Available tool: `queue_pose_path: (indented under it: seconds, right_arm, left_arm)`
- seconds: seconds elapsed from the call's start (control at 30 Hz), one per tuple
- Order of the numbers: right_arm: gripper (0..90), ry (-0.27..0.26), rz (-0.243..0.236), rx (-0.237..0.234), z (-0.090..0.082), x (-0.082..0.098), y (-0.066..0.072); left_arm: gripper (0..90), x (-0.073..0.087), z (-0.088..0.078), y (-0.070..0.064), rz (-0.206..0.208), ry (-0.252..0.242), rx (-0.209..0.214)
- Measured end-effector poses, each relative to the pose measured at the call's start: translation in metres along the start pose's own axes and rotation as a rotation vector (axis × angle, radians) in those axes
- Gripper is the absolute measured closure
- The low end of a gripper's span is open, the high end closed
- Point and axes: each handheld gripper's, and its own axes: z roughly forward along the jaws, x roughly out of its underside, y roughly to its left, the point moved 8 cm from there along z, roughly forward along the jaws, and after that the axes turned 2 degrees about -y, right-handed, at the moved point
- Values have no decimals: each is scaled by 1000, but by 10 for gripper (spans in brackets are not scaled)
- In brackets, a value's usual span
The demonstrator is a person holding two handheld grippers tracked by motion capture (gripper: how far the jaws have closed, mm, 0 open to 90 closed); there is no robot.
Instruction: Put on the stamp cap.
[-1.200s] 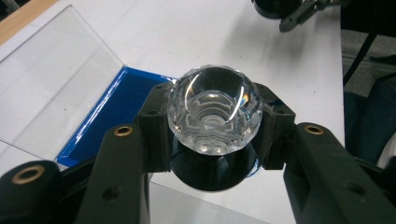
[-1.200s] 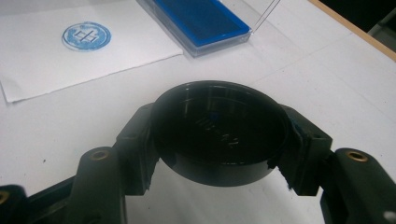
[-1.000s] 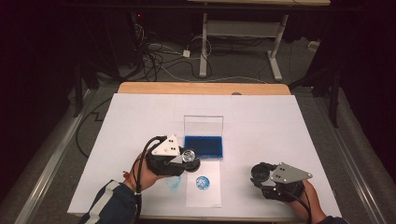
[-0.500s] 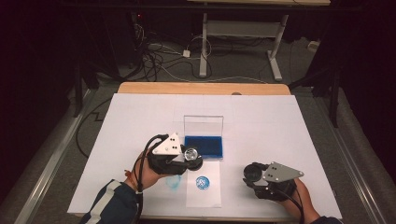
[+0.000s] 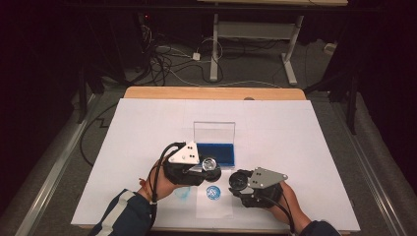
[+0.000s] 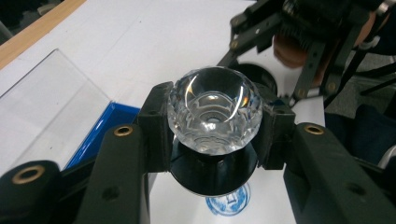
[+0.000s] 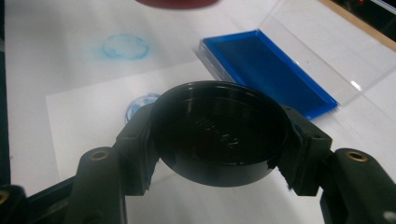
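The right gripper (image 5: 239,182), clamping the cap (image 7: 219,130), has moved toward the left gripper's (image 5: 210,165) gripped stamp (image 6: 215,109), ready for capping.

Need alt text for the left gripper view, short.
Two black jaws of the left gripper clamp a stamp with a faceted clear knob and black base, held above a blue stamp print on white paper. An open blue ink pad with its clear lid lies at left; the other gripper is beyond.
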Motion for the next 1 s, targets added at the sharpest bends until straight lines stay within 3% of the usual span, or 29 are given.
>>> queue_pose_path:
  seconds: [0.33,1.0]
  right_arm:
    - [382,-20,15,-32,16,-12,11]
    - [382,-48,52,-48,19,-15,12]
  left_arm:
    - [539,-7,11,-6,14,-7,26]
    - [539,-12,31,-13,14,-12,56]
